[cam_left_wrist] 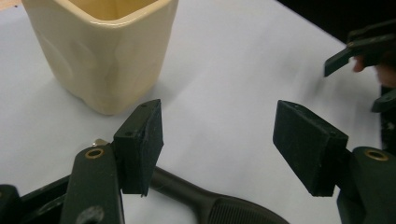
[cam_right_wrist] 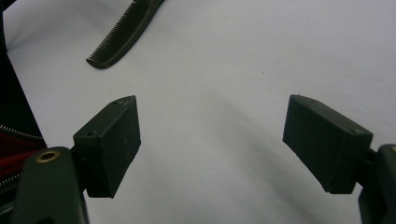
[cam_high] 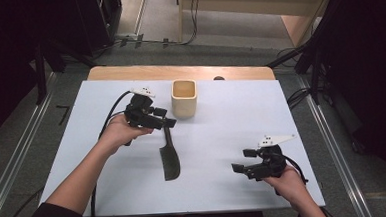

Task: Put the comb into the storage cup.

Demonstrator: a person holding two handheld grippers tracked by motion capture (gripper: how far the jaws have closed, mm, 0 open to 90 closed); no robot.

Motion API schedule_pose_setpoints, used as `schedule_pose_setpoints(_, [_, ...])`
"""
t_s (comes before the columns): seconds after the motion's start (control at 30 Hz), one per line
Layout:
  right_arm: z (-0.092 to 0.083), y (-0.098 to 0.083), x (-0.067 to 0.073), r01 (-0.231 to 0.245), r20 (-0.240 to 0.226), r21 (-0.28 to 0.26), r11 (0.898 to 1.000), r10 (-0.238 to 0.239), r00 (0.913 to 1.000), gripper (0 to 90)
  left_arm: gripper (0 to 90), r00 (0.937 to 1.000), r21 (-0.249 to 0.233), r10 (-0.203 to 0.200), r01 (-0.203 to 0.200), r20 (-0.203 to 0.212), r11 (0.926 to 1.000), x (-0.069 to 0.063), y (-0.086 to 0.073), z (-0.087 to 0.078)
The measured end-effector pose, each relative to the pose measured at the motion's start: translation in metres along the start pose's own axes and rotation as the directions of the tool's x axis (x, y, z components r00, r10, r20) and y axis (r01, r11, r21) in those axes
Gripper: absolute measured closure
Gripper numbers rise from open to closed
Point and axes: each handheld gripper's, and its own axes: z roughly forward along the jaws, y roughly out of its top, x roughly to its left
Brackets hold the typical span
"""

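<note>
Left gripper (cam_high: pixel 165 123) sits over the handle end of the comb (cam_high: pixel 170 158), jaws spread wide with nothing pressed between the pads. In the left gripper view the comb's handle (cam_left_wrist: pixel 196 198) lies on the desk just under and between the jaws, passing beneath the left-hand pad. Judged: the gripper is set astride the handle because it is the narrow, graspable part; the toothed blade is broad and flat against the sheet. No earlier picture supports any statement on jaw travel.

Comb position, taken from the cup (cam_high: pixel 184 98): it lies flat on the desk (cam_high: pixel 235 186) on the person's side of the cup, handle end nearest the cup, toothed end pointing away from it toward the person. Handle end and cup are near but apart.

Right gripper (cam_high: pixel 240 168) is held well away from the cup, toward the person's right-hand near corner, jaws released and empty; its view looks across bare sheet with the comb's teeth (cam_right_wrist: pixel 108 52) far off at the upper left. Judged: it is parked clear so as not to crowd the left hand.

Surroundings: the cup stands upright, mouth open, and appears empty so far as its interior shows. Beyond the cup a strip of bare wood (cam_high: pixel 179 71) shows at the desk's far edge.

Obstructions: none between the comb and the cup. Judged risk: the comb lies thin and flat, so the pads may slide over the handle; the cup's near wall stands close to any lift path
</note>
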Motion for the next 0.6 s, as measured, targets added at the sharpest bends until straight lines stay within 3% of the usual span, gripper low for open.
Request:
schedule_pose_setpoints(0.07, [0.0,0.0,0.0,-0.002,0.0,-0.001,1.0,0.002,1.0,17.2,33.8,0.9994,0.021,-0.002,0.002,-0.035,0.9998,0.0,0.003,0.004])
schedule_pose_setpoints(0.13, [0.0,0.0,0.0,-0.002,0.001,0.0,1.0,0.002,1.0,17.2,32.0,0.9961,0.051,-0.048,0.052,-0.074,0.9973,0.002,0.006,0.008])
schedule_pose_setpoints(0.23, [0.0,0.0,0.0,0.002,0.006,0.004,1.0,-0.002,1.0,17.5,35.0,0.9975,0.063,-0.063,0.065,-0.033,0.9959,0.004,0.006,0.013])
schedule_pose_setpoints(0.33, [0.001,0.0,0.0,0.005,0.006,0.006,1.0,-0.005,1.0,17.6,36.1,0.9974,0.086,-0.068,0.07,-0.026,0.9938,0.007,0.006,0.017])
schedule_pose_setpoints(0.6, [0.001,0.0,-0.001,0.008,0.009,0.007,1.0,-0.008,0.9999,17.7,38.5,0.9983,0.089,-0.055,0.057,-0.021,0.9944,0.015,0.005,0.029])
